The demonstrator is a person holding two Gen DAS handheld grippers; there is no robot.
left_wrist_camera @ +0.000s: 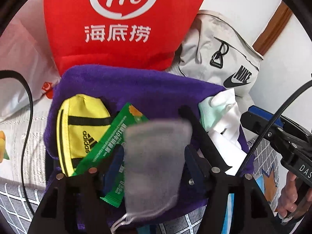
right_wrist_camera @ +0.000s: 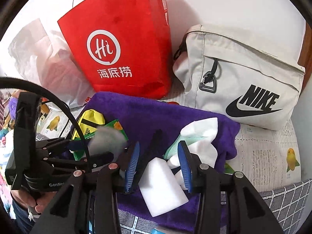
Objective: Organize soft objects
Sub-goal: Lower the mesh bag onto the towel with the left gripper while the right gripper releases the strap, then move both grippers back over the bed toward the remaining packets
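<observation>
Low in the frame's centre, the left gripper (left_wrist_camera: 156,167) pinches a grey drawstring pouch (left_wrist_camera: 156,156) (blurred) above the purple towel (left_wrist_camera: 136,85); carry it slowly, while the right gripper (right_wrist_camera: 159,165) hangs spread over white sponges (right_wrist_camera: 163,187).

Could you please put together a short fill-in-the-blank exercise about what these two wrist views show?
1. The red bag stands behind a towel whose colour is ____.
2. The grey pouch, blurred in both views, is held by the ____ gripper.
3. The yellow pouch carries the ____ logo.
4. The right gripper has its blue pads apart above a ____ sponge block.

Missing words: purple; left; adidas; white
</observation>
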